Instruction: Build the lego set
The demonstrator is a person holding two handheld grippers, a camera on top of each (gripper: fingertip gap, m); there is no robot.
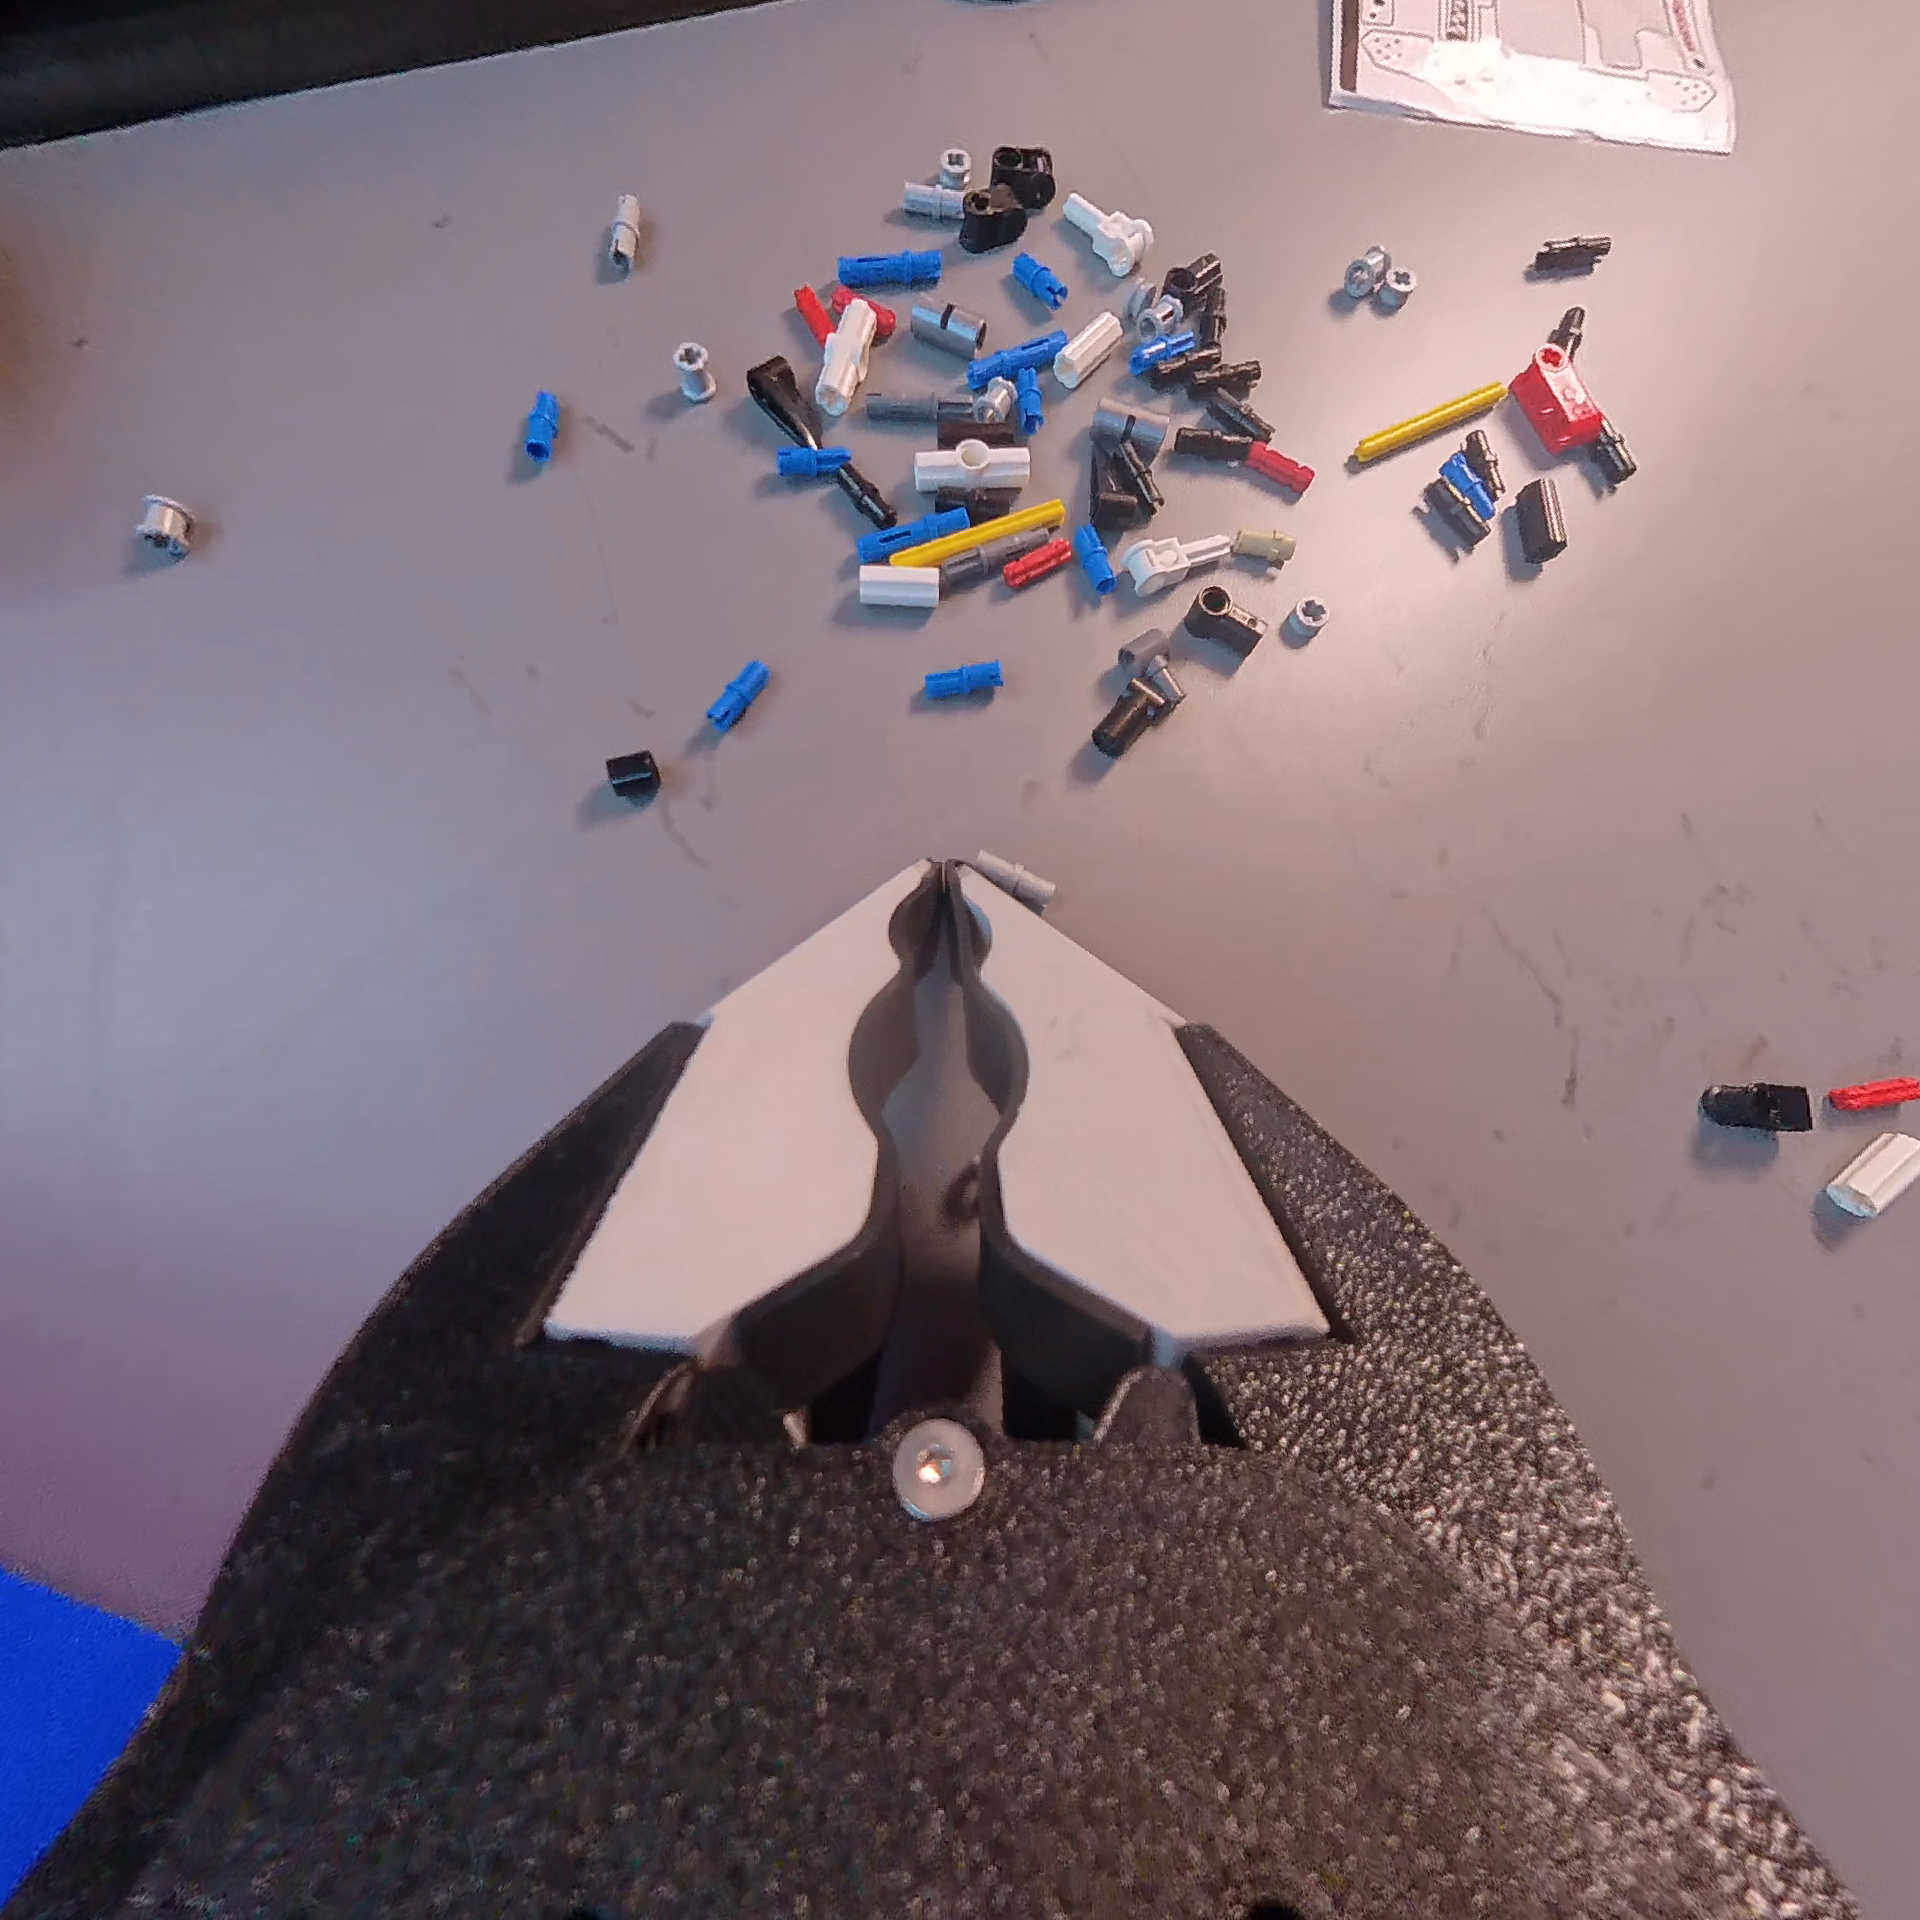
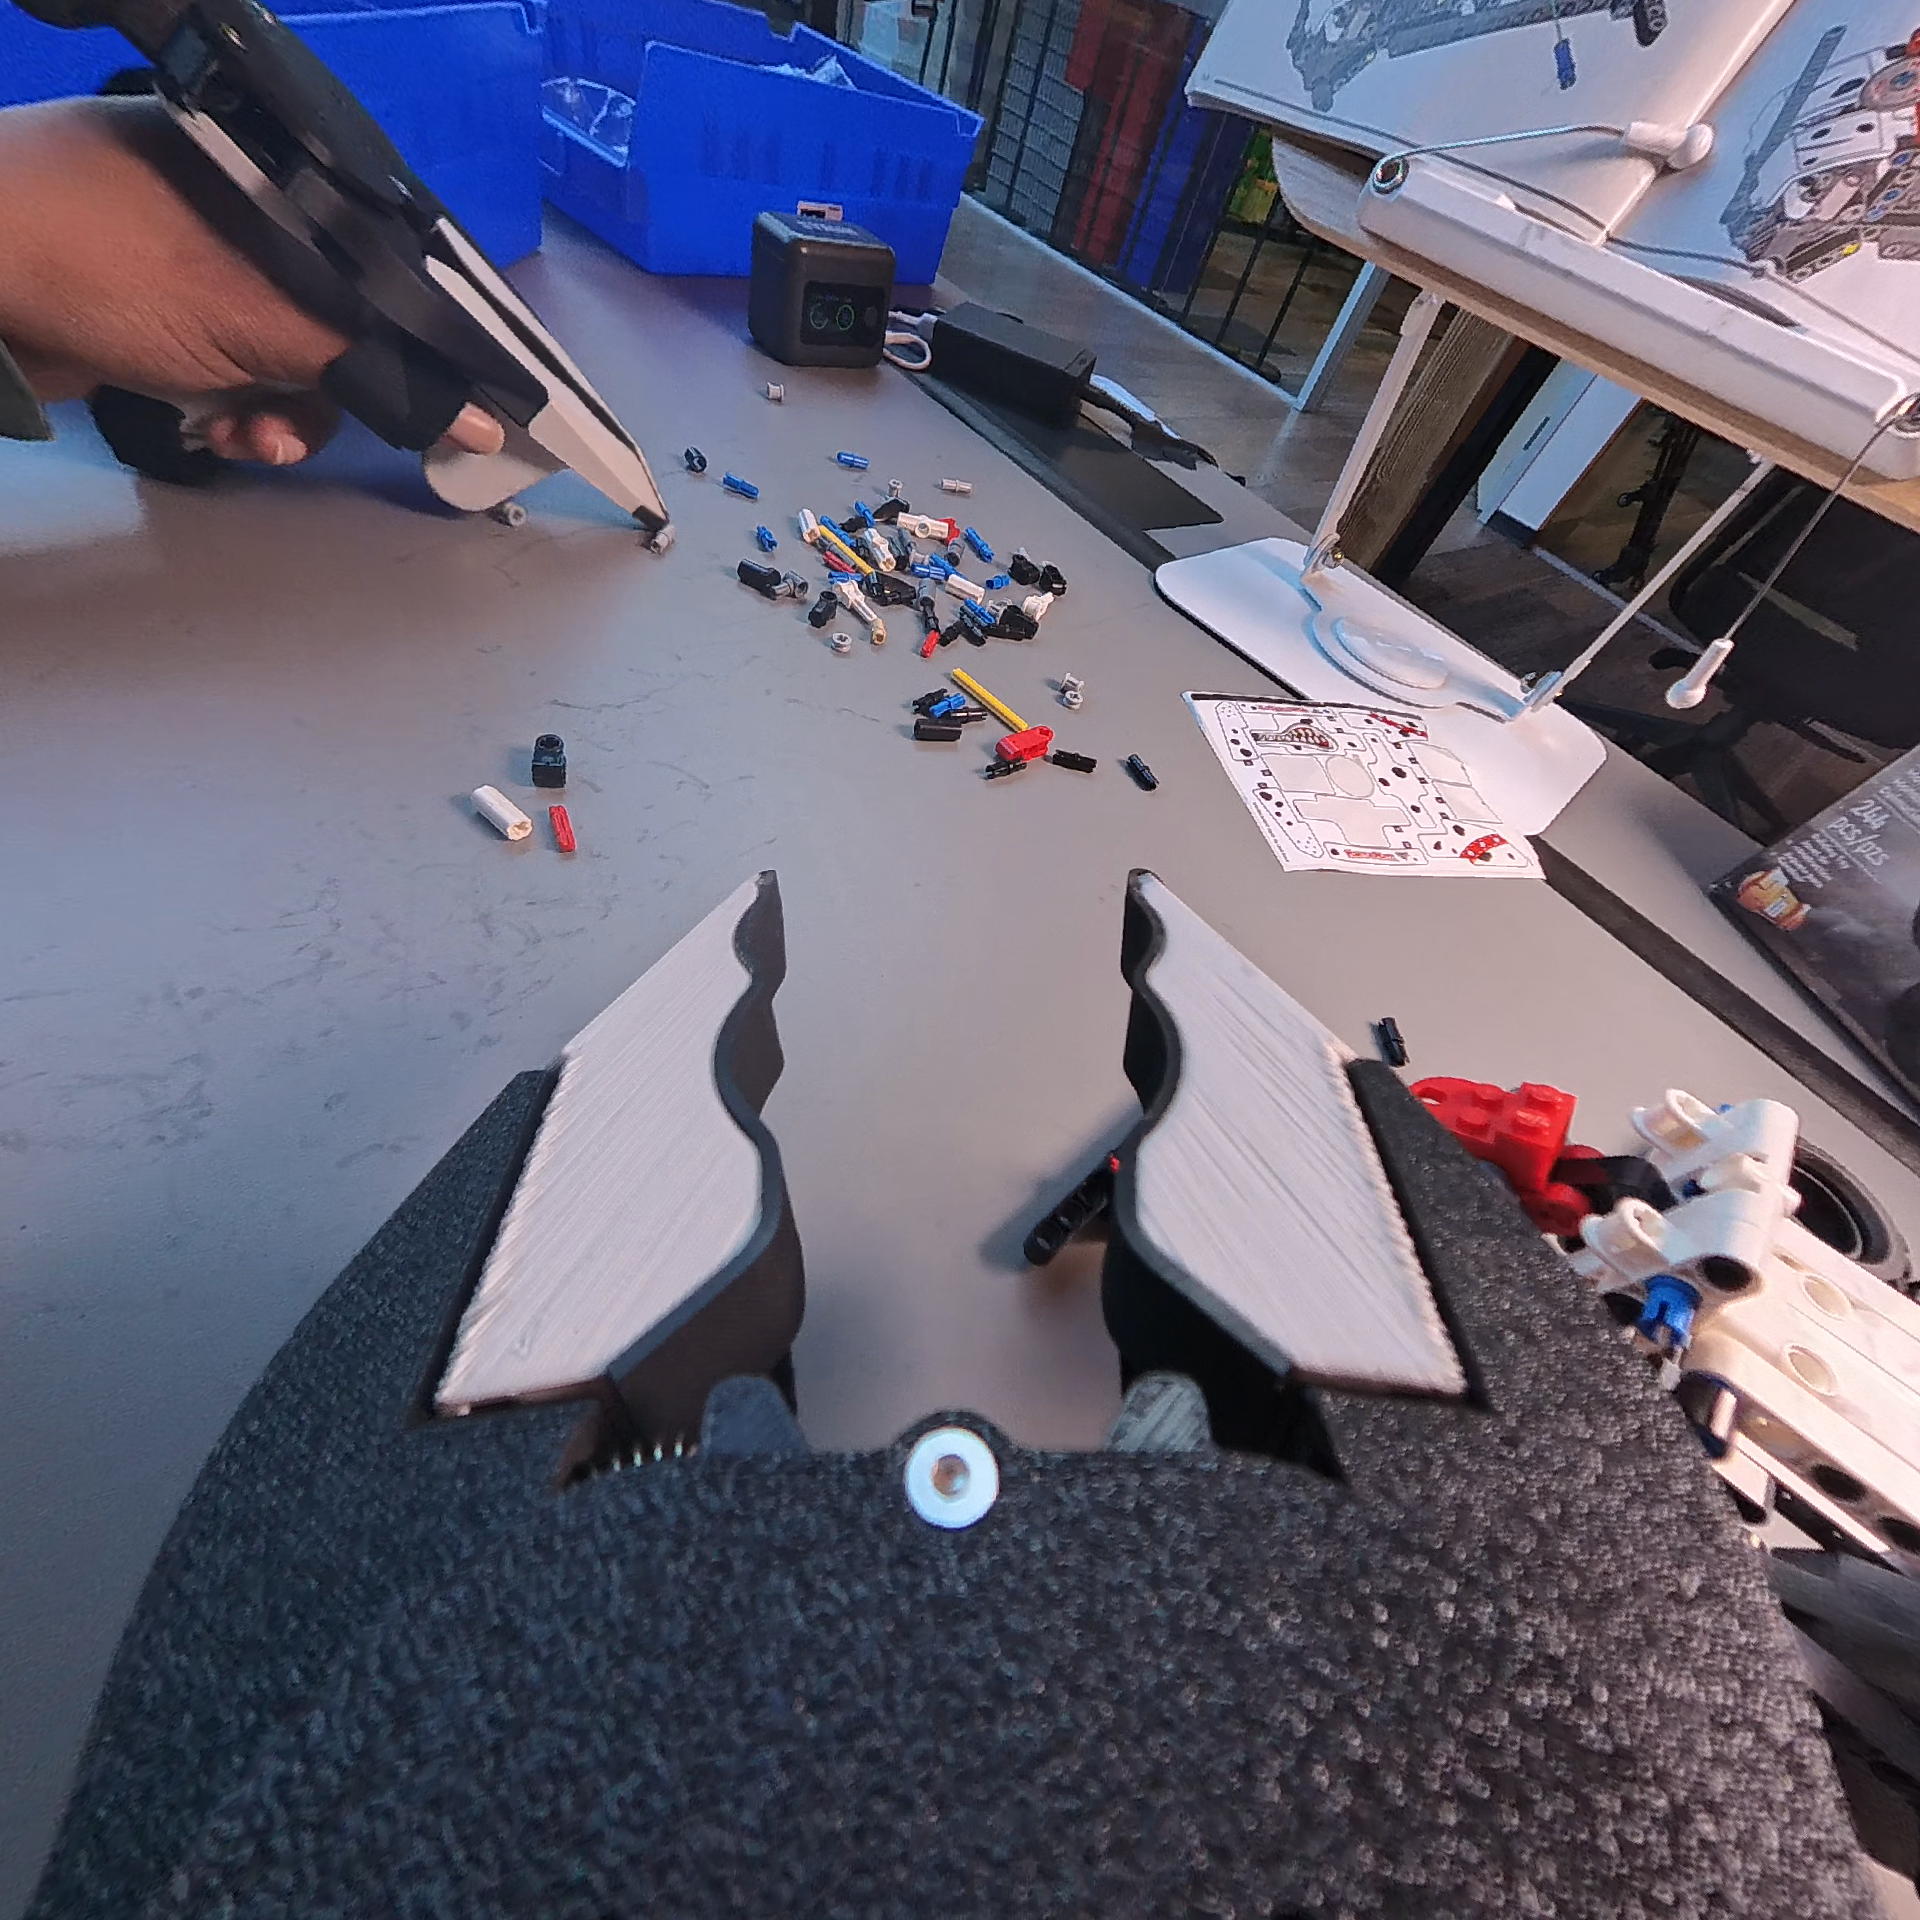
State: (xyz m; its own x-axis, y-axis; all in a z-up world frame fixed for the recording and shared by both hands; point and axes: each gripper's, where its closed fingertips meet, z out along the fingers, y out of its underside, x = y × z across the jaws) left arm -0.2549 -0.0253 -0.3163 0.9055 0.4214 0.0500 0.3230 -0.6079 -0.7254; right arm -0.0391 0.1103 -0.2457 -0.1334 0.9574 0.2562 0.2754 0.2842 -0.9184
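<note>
A scattered pile of small Lego pins, axles and connectors (image 1: 1039,416) lies on the grey table (image 1: 312,727); it also shows in the right wrist view (image 2: 914,582). My left gripper (image 1: 940,868) is shut, its tips pinching a small grey pin (image 1: 1013,881) down at the table, just short of the pile. In the right wrist view it is held by a hand at the far left (image 2: 652,520). My right gripper (image 2: 951,883) is open and empty above bare table. A partly built white, red and black model (image 2: 1714,1247) lies just right of it.
A white connector (image 2: 502,812), a red axle (image 2: 561,828) and a black connector (image 2: 548,758) lie apart from the pile. A black pin (image 2: 1070,1210) lies by my right finger. A sticker sheet (image 2: 1361,790), a booklet stand (image 2: 1382,644), blue bins (image 2: 727,135) and a black cube device (image 2: 821,291) ring the table. Some 25 cm of space lies between my two pairs of fingers.
</note>
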